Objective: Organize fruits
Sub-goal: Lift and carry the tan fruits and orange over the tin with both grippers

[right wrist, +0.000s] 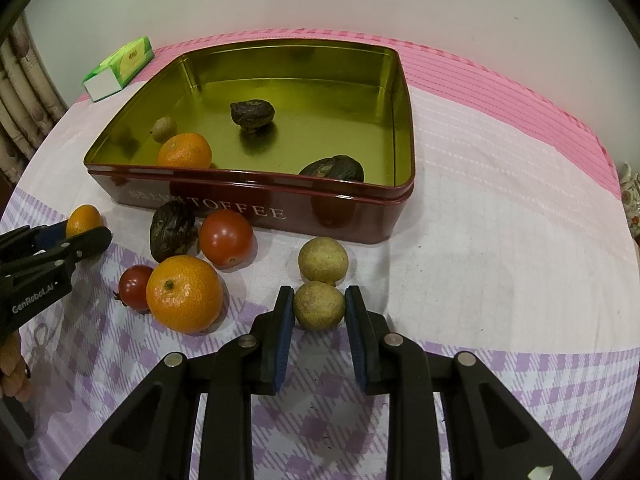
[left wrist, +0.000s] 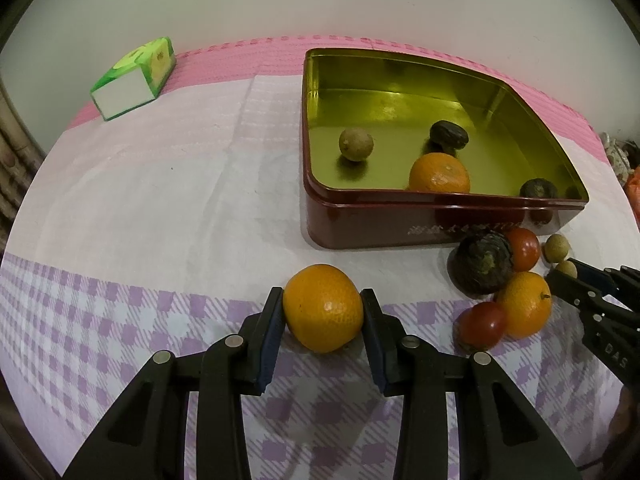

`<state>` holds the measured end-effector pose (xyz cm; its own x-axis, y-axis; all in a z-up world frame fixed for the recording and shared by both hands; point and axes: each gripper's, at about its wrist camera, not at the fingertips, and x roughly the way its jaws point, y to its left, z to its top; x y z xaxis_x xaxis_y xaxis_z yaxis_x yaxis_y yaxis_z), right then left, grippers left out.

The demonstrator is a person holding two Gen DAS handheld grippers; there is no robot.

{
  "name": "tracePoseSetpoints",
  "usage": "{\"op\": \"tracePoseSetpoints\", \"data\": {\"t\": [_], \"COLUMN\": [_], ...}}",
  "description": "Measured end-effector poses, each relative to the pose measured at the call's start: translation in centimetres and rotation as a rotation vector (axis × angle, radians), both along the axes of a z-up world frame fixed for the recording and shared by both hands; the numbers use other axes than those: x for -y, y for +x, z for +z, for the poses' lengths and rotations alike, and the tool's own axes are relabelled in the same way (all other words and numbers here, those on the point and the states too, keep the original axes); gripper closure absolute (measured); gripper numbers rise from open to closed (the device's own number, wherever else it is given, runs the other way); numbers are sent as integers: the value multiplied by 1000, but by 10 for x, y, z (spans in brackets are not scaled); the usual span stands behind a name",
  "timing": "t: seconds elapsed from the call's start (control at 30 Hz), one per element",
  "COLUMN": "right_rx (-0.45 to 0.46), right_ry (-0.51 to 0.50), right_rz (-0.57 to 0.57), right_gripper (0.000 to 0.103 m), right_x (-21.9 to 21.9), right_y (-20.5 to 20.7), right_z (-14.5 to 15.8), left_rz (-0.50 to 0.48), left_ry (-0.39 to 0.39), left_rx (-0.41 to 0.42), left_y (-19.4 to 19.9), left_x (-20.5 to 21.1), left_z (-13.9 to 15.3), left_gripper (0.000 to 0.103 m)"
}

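Observation:
My left gripper (left wrist: 323, 306) is shut on an orange (left wrist: 323, 307) that rests on the checked cloth in front of the red toffee tin (left wrist: 400, 224). My right gripper (right wrist: 319, 306) is shut on a small tan round fruit (right wrist: 319, 305), with a second tan fruit (right wrist: 323, 259) touching it just behind. Between the two grippers lie a loose orange (right wrist: 184, 293), two tomatoes (right wrist: 226, 237) (right wrist: 135, 287) and a dark wrinkled fruit (right wrist: 173, 230). Inside the tin sit an orange (right wrist: 185, 151), a tan fruit (right wrist: 165, 128) and two dark fruits (right wrist: 253, 114) (right wrist: 334, 170).
A green tissue packet (left wrist: 134, 78) lies at the back left of the table, near the pink cloth edge. A curtain (right wrist: 24, 92) hangs at the left. Fingers of a hand (right wrist: 14, 364) show under the left gripper's handle. Patterned items stand off the table's right edge (right wrist: 632, 200).

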<state>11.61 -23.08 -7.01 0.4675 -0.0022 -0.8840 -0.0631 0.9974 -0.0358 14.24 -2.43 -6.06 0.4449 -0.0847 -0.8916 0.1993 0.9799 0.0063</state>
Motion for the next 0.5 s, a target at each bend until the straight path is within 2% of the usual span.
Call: {"op": "tracePoseSetpoints", "data": {"t": [0.5], "right_rx": [-21], "right_ry": [24], "right_rz": [17], "right_gripper": [79], "right_x": [-2], "right_y": [-6], "right_z": [2], "left_rz": [-19], "left_ry": [-12], "left_rx": [-16], "left_y": [-12], "left_x": [6], "left_z": [1], "left_gripper": [65]}}
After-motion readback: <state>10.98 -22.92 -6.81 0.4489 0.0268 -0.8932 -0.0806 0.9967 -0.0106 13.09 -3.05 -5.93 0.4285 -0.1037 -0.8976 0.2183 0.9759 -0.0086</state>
